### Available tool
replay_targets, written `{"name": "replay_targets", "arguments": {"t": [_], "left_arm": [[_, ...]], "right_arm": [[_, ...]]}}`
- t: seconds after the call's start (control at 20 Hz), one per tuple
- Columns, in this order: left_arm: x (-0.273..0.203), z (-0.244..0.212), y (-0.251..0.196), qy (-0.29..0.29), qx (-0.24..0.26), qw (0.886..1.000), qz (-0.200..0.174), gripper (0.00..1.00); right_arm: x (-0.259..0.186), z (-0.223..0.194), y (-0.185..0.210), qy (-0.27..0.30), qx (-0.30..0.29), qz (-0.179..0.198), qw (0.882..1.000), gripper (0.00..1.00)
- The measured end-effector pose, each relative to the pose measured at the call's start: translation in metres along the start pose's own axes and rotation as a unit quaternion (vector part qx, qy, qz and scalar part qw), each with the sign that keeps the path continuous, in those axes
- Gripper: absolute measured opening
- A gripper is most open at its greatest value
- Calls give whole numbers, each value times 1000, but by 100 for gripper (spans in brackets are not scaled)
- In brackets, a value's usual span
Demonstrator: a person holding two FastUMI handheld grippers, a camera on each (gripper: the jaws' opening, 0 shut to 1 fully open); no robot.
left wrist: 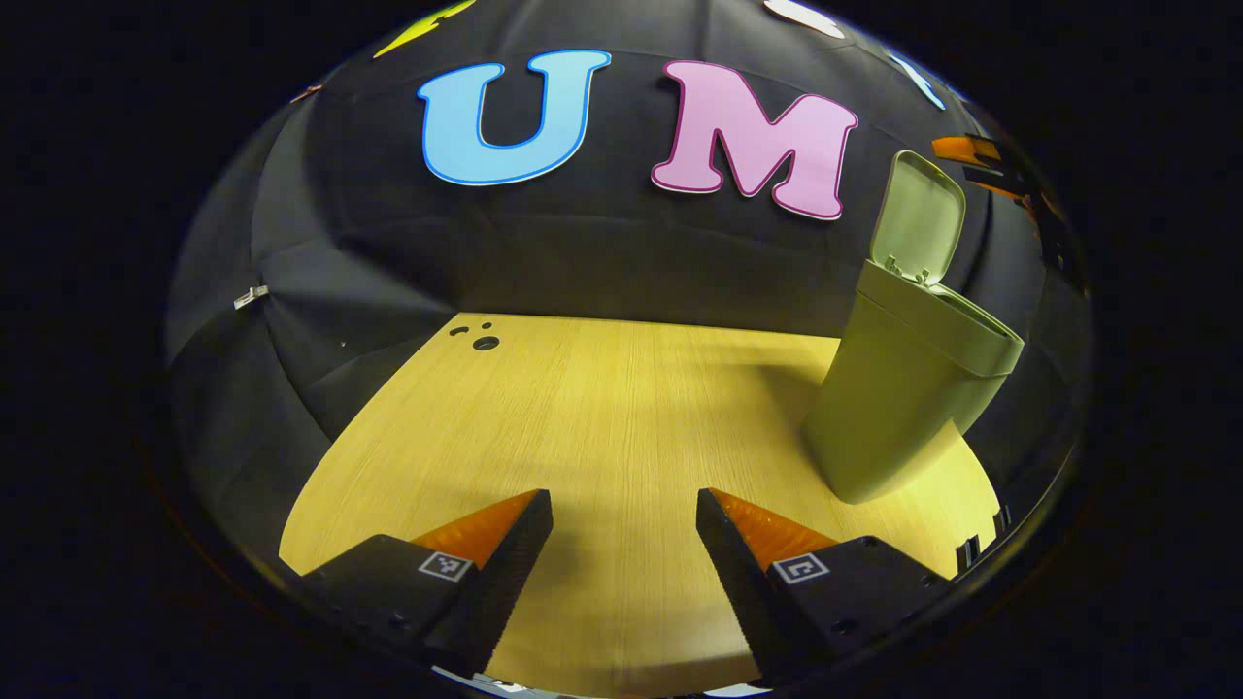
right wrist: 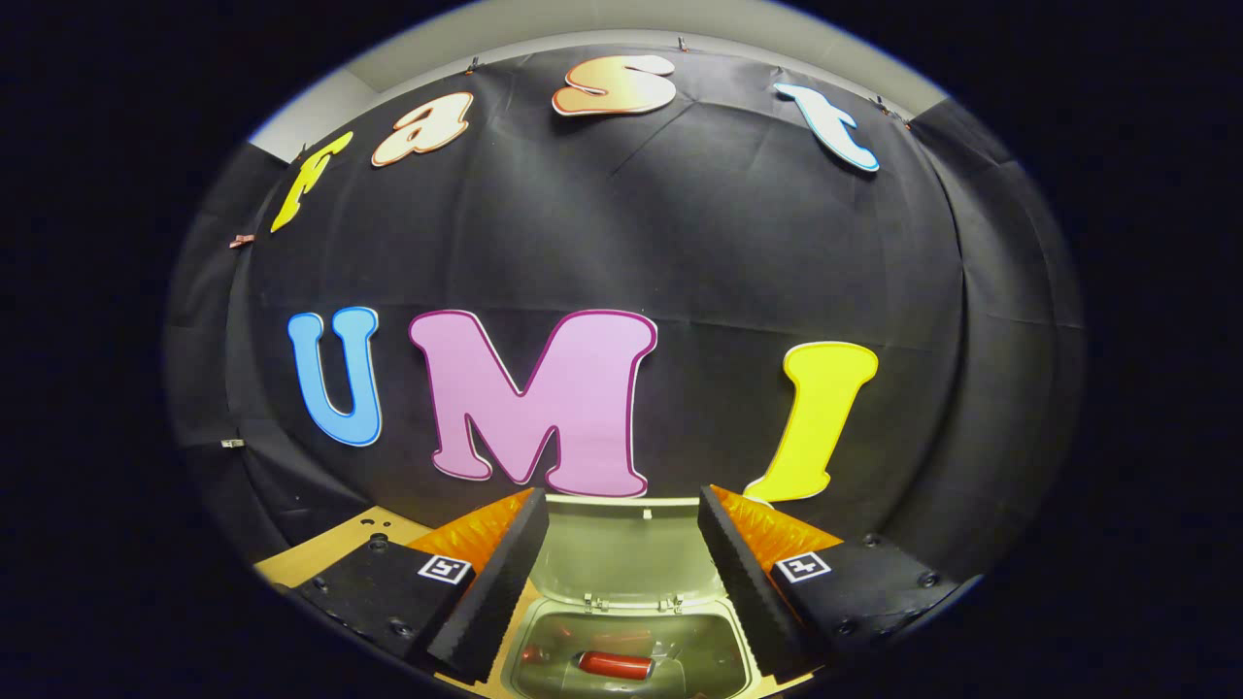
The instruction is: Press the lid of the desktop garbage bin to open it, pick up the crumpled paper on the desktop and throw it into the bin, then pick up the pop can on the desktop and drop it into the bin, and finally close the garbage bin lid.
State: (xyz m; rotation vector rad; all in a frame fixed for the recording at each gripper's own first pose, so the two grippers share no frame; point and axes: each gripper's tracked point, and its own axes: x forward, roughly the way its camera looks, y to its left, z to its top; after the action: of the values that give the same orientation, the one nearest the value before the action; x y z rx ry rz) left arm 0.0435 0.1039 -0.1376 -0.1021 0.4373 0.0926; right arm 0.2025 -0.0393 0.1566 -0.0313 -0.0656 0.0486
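The worktop (left wrist: 621,408) looks like pale wood with fine straight grain, matt. The garbage bin (left wrist: 898,408) at three o'clock is smooth olive plastic (faint sheen). Inside it, the pop can (right wrist: 615,665) shines like glossy metal.

The tabletop (left wrist: 621,408) is viewed low and level from the left gripper view, the open bin (left wrist: 903,388) standing near; the same bin (right wrist: 621,641) is overlooked closely from the right gripper view.

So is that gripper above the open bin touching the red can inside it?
Apart. In the right gripper view the right gripper hangs open above the bin, with the can lying down inside.
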Motion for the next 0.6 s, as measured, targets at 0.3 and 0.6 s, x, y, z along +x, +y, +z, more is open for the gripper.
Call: {"name": "replay_targets", "arguments": {"t": [0.3, 0.6], "left_arm": [[-2, -3, 13, 3, -13, 1000, 15, 96], [-2, -5, 17, 4, -26, 999, 31, 96]], "right_arm": [[27, 21, -10, -15, 40, -17, 999, 97], [58, 2, -21, 10, 48, -37, 998, 97]]}}
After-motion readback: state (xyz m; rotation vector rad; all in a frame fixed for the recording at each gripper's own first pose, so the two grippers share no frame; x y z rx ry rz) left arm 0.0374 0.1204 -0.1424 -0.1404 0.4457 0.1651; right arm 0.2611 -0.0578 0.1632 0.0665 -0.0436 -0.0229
